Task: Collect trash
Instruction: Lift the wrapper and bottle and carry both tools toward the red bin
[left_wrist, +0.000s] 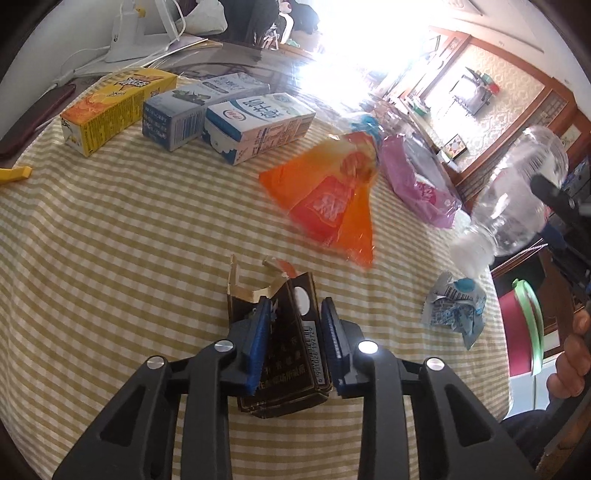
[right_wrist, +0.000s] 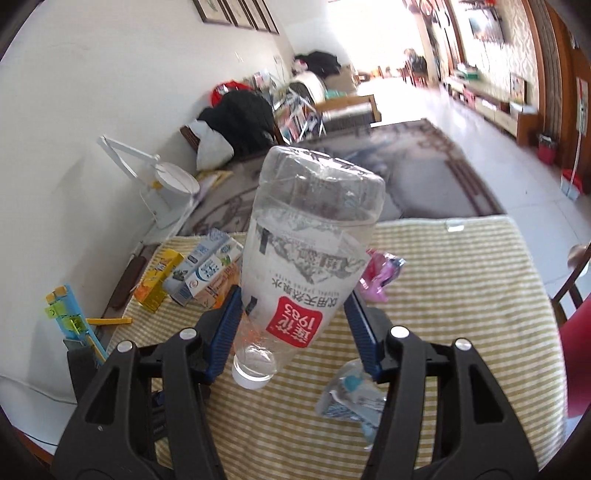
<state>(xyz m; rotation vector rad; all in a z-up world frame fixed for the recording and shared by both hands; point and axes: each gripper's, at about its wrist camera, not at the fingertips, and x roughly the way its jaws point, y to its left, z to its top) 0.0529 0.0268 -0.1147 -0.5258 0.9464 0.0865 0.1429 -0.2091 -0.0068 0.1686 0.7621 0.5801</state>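
A torn dark brown cardboard box (left_wrist: 291, 365) lies on the checked tablecloth (left_wrist: 129, 240), and my left gripper (left_wrist: 295, 306) is shut on it, blue pads against its sides. In the right wrist view, my right gripper (right_wrist: 292, 295) is shut on a clear plastic bottle (right_wrist: 306, 251) with a red label. The bottle hangs above the table with its white cap toward the camera; the left wrist view shows the bottle (left_wrist: 517, 192) at the right edge. More trash lies loose: an orange wrapper (left_wrist: 332, 199), a pink wrapper (left_wrist: 417, 184) and a crumpled blue-white wrapper (left_wrist: 454, 310).
Three drink cartons lie at the table's far side: yellow (left_wrist: 110, 107), blue (left_wrist: 192, 110) and white (left_wrist: 258, 125). A white desk lamp (right_wrist: 166, 184) stands behind them. Past the right table edge are a red container with a green rim (left_wrist: 532, 325) and a person's hand (left_wrist: 569, 362).
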